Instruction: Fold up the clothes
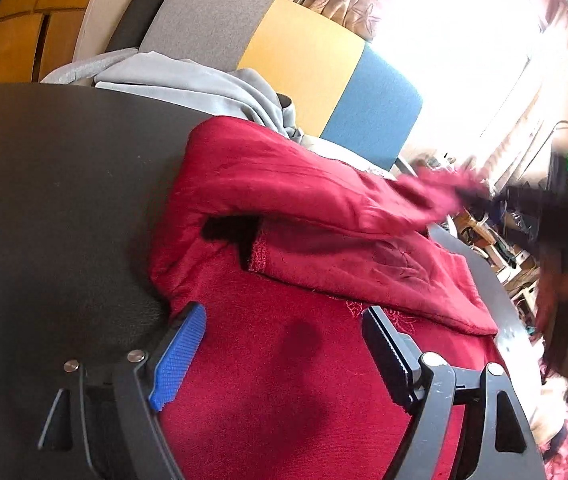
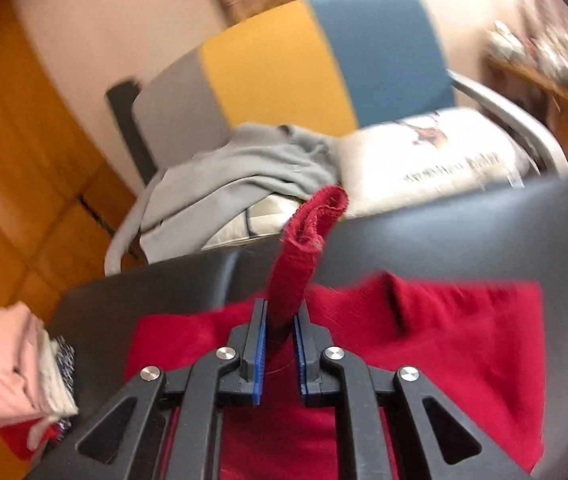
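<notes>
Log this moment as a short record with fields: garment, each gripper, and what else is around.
garment: red top, spread on the black table, one part folded over
left gripper: open above the top, nothing held
right gripper: shut on a red sleeve, lifting it
behind the table: chair with grey, yellow and blue back, grey garment and pillow on the seat
table edge: folded clothes
</notes>
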The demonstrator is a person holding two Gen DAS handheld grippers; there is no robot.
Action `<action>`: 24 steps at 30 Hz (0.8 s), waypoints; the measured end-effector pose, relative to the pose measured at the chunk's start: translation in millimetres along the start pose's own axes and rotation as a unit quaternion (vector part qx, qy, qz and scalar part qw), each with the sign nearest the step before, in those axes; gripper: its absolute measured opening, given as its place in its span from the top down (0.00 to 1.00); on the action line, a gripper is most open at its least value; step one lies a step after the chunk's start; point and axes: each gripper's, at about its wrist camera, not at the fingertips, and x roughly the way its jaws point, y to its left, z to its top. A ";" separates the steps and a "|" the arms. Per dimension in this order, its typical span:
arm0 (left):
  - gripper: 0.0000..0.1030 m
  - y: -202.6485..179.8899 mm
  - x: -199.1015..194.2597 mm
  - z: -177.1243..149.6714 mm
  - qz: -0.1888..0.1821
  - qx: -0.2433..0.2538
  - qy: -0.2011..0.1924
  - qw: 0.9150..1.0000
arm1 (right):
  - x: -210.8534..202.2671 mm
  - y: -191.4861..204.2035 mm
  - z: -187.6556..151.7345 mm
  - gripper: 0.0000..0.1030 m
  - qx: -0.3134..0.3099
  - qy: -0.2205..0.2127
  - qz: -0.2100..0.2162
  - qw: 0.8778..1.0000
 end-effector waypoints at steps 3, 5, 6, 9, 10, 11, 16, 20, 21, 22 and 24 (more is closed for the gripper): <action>0.22 2.8 -1.1 0.4 -0.007 -0.006 -0.001 1.000 | 8.5 -52.9 -33.4 0.89 0.060 0.016 0.000 0.998; 0.21 5.7 -3.0 1.7 -0.016 -0.016 -0.001 1.000 | 13.6 -75.4 -50.4 0.89 0.091 0.021 0.020 0.995; 0.21 8.8 -4.2 3.3 -0.024 -0.027 0.001 0.999 | 14.7 -81.6 -55.8 0.86 0.101 0.021 0.036 0.994; 0.21 22.9 -8.1 8.0 -0.056 -0.081 0.005 0.995 | 19.4 -98.1 -63.6 0.73 0.157 0.012 0.098 0.983; 0.21 29.6 -9.4 9.5 -0.070 -0.108 0.006 0.992 | 21.9 -104.2 -64.9 0.72 0.184 0.008 0.121 0.975; 0.21 36.0 -10.4 11.2 -0.083 -0.134 0.007 0.987 | 24.0 -109.5 -65.9 0.72 0.207 0.004 0.135 0.969; 0.22 60.9 -6.9 22.1 -0.135 -0.252 0.012 0.958 | 30.3 -120.8 -64.5 0.71 0.263 -0.014 0.173 0.949; 0.21 64.3 2.1 27.8 -0.156 -0.305 0.015 0.939 | 32.6 -90.8 -49.5 0.82 0.191 0.007 0.131 0.973; 0.21 64.3 3.8 27.9 -0.169 -0.321 0.017 0.932 | 31.9 -81.2 -44.8 0.82 0.168 0.010 0.121 0.978; 0.21 65.0 5.7 27.1 -0.184 -0.343 0.021 0.921 | 30.6 -72.0 -40.1 0.82 0.146 0.011 0.113 0.983; 0.19 65.0 9.7 29.6 -0.180 -0.355 0.022 0.917 | 27.5 -55.7 -31.4 0.83 0.108 0.012 0.099 0.989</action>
